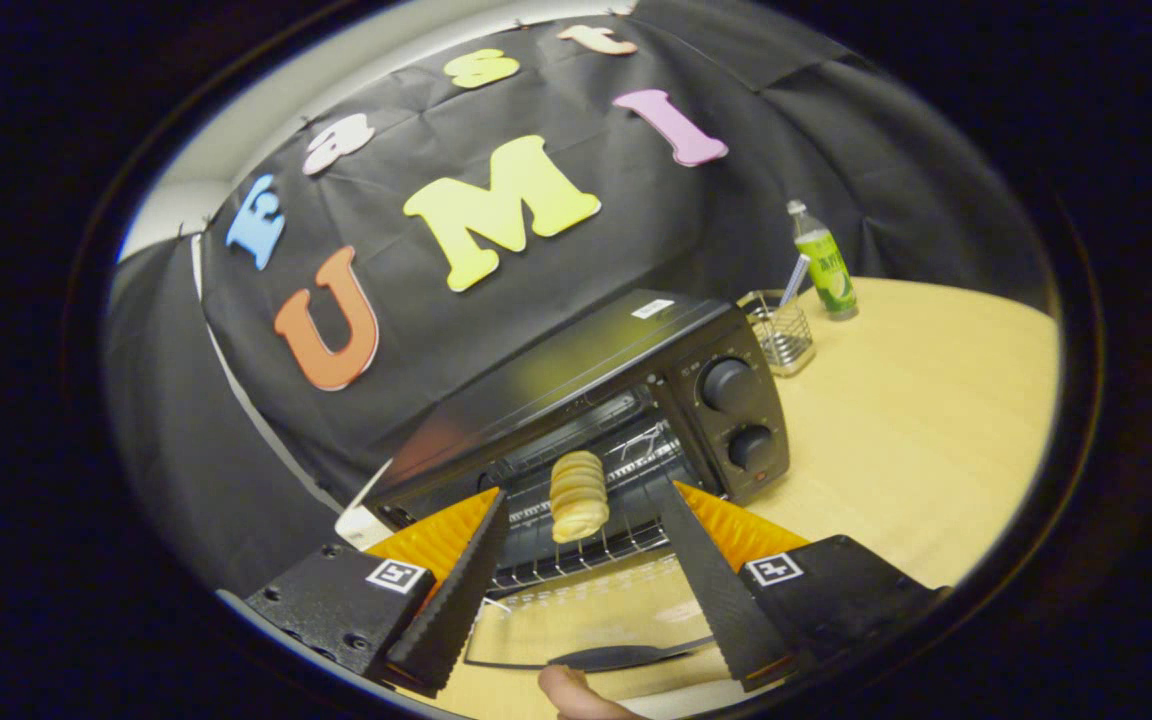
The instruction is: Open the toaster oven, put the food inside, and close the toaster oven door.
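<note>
We see our gripper (584,520) released at lower center, the bread (578,496) on the rack (586,545) inside the open toaster oven (626,400).

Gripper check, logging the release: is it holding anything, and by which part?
Nothing. The gripper is open, fingers apart; the bread lies on the toaster oven rack beyond them.

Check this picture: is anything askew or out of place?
Nothing looks damaged or spilled. The bread lies on the rack of the oven, whose door hangs open. The tongs are open, apart from the bread.
</note>
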Motion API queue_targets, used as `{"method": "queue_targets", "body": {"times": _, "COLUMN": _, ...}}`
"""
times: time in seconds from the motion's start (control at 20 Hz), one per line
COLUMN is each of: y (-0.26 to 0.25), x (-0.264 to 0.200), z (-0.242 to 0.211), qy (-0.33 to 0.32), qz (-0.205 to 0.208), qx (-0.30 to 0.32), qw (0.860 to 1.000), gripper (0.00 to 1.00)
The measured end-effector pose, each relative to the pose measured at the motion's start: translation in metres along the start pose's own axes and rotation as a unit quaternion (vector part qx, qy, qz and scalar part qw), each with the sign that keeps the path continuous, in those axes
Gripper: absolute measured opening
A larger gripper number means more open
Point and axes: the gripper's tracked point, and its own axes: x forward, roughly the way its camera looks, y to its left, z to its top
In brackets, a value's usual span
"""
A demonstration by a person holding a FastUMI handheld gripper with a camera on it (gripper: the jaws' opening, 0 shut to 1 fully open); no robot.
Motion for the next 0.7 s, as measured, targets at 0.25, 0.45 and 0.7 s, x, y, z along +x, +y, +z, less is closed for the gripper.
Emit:
{"method": "queue_targets", "body": {"times": 0.25, "y": 0.012, "x": -0.024, "z": -0.036, "qy": 0.024, "qz": -0.008, "qx": -0.166, "qw": 0.986, "gripper": 1.00}}
{"method": "queue_targets", "body": {"times": 0.45, "y": 0.012, "x": -0.036, "z": -0.093, "qy": 0.087, "qz": -0.019, "qx": -0.199, "qw": 0.976, "gripper": 1.00}}
{"method": "queue_targets", "body": {"times": 0.7, "y": 0.005, "x": -0.039, "z": -0.139, "qy": 0.146, "qz": -0.027, "qx": -0.197, "qw": 0.969, "gripper": 1.00}}
